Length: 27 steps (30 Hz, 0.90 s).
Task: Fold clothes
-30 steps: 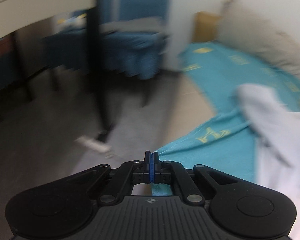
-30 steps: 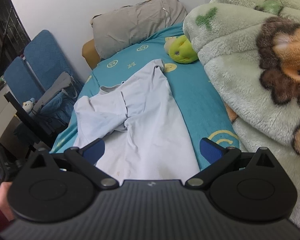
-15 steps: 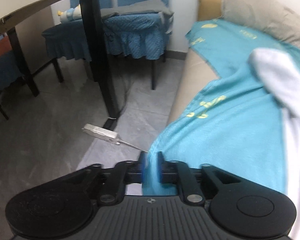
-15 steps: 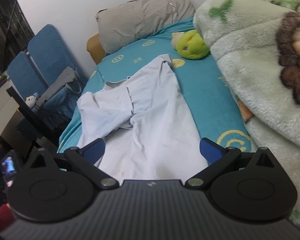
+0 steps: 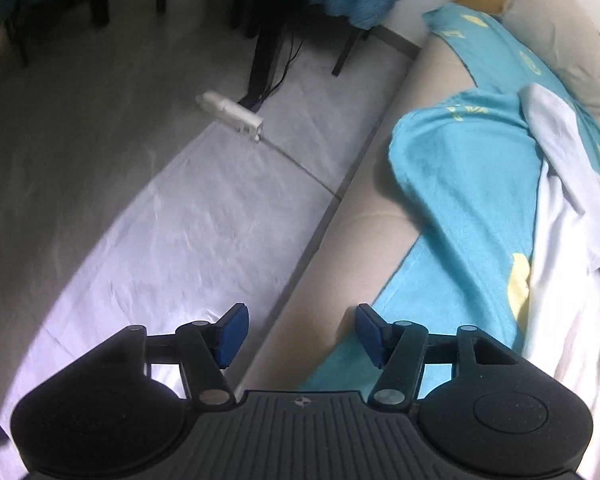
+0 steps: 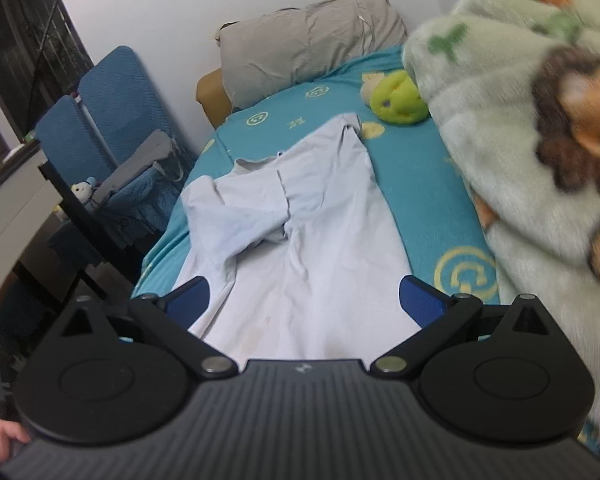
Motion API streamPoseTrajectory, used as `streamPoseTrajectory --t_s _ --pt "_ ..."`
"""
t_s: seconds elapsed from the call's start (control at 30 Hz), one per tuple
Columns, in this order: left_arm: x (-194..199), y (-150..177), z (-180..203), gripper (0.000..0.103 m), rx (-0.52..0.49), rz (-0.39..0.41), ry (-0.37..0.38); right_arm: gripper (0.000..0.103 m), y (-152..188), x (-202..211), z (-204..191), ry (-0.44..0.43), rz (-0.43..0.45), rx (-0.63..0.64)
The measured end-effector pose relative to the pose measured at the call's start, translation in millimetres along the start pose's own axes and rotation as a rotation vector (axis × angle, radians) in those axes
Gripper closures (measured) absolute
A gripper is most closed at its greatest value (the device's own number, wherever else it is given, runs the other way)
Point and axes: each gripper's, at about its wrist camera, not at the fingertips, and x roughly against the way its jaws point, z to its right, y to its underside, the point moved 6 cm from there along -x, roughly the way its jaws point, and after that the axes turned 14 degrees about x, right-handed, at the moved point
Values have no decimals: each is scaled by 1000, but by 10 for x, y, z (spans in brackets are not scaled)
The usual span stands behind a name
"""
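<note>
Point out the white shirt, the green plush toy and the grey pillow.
white shirt (image 6: 320, 264): right wrist view, middle of its body.
green plush toy (image 6: 398, 100): right wrist view, centre of its round green part.
grey pillow (image 6: 312, 40): right wrist view, middle of its front.

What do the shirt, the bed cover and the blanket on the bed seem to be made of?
Shirt: thin woven fabric, likely cotton, matte, creasing finely.
Bed cover: looks like terry towelling, with a nubby surface.
Blanket: plush fleece, probably synthetic, with a fuzzy pile.

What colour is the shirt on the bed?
Pale blue, almost white; the shirt shows best in the right wrist view.
</note>
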Motion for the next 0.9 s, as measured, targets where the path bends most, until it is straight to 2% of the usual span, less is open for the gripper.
streamPoseTrajectory --t_s 0.1,0.2,0.23,0.27,0.3,0.33,0.47,0.63,0.7,0.73,0.77,0.8,0.83,0.9 --pt "33 69 -55 41 42 -37 30 0 108 102 21 34 -26 23" --pt "112 129 -85 44 12 -3 33 0 126 165 -15 25 -27 40" --pt "123 156 -70 59 -10 10 20 0 125 181 -33 15 -26 41" --pt "126 179 -57 83 -33 22 1 0 124 196 -52 6 -25 43" --pt "129 201 -44 96 -55 33 -17 0 133 197 -97 0 -26 60" --pt "132 223 -31 101 -78 45 -36 0 141 198 -141 -7 -27 78" --pt "149 310 24 102 -169 92 -109 0 222 136 -266 -21 -61 137" --pt "176 415 97 102 -282 150 -201 0 288 77 -289 -38 -91 136" --pt "267 471 161 101 -318 167 -195 0 291 74 -288 -49 -95 127" --pt "337 510 203 97 -336 176 -182 0 288 81 -294 -56 -91 127" --pt "407 549 244 83 -355 185 -168 0 284 87 -299 -63 -88 126" --pt "492 612 276 76 -366 180 -142 0 280 90 -304 -69 -85 125" --pt "583 685 303 64 -374 169 -110 0 275 91 -310 -78 -83 119" --pt "744 847 331 58 -376 123 -49 0 263 95 -319 -97 -79 105"
